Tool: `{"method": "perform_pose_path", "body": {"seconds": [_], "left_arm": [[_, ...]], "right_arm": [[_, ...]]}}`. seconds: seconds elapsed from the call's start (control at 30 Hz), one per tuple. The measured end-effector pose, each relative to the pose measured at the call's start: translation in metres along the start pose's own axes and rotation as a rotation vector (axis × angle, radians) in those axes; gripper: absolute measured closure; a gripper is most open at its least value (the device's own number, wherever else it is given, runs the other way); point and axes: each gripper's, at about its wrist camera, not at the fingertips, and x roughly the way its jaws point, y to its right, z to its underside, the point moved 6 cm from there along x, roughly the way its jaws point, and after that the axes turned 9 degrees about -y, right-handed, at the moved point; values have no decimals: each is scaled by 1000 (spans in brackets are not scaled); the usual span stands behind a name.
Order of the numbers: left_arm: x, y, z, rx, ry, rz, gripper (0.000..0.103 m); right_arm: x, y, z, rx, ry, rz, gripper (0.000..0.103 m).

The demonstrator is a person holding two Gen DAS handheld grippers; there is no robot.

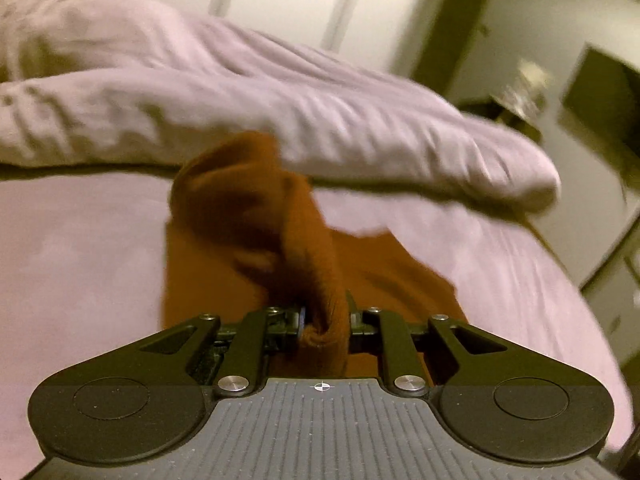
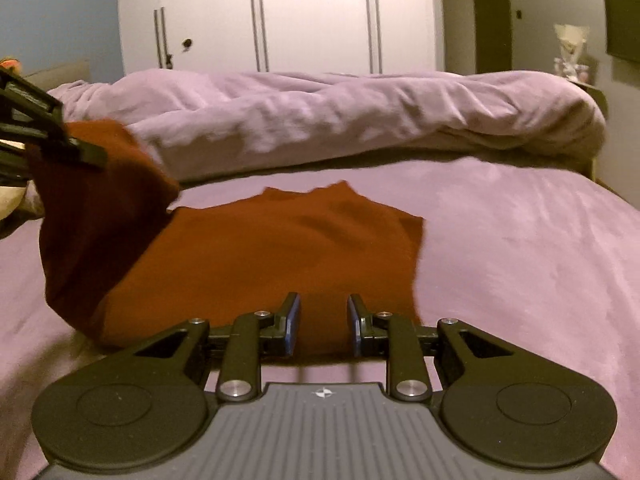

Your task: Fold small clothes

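Note:
A small rust-orange garment lies on the purple bed sheet. My left gripper is shut on a bunched fold of the garment and holds it lifted above the sheet. It also shows at the left edge of the right wrist view, with the raised cloth hanging from it. My right gripper is open, low at the garment's near edge, with the cloth between its blue pads but not pinched.
A rumpled lilac duvet lies heaped across the bed behind the garment. White wardrobe doors stand at the back. A nightstand with small items and a dark screen are on the right.

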Motion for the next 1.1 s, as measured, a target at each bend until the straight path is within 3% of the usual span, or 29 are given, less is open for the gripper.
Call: {"method": "perform_pose_path", "body": {"seconds": [0.03,0.13,0.23,0.27,0.3,0.37,0.47,0.6,0.7,0.8,0.93,1.0,1.1], "left_arm": [[11,7,9,24,-25,-5,83],[40,8,36,24,-116,-37,66],[20,3,46,52,-79,-25,46],[8,-1,48,49,-49,7,34],[-7,-9,51,26,-22,36,30],[-33,-25,59,-20,25,66,29],[-54,-64,63,-105,80,-25,28],[-40,-112,73,-225,16,-154,32],[-31,-128,81,-257,-22,-159,32],[-25,-130,88,-261,-41,-128,30],[-13,-129,92,-240,-88,-114,27],[-4,-125,92,-238,-118,-96,24],[3,-121,92,-226,-124,-105,21]], "right_arm": [[0,3,1,1,-3,6,80],[-1,7,2,10,-7,8,80],[-3,9,3,6,-13,4,80],[-5,9,3,2,-11,2,79],[-7,9,3,-1,-9,0,78],[-9,7,-2,3,-2,-11,77],[-11,0,-13,24,8,-57,77],[-10,-20,-33,55,10,-147,77],[-10,-43,-48,54,13,-236,77],[4,-67,-51,24,-49,-315,75],[35,-81,-37,-40,-148,-311,76],[51,-79,-22,-106,-192,-238,79],[57,-68,-15,-135,-177,-222,84]]}}
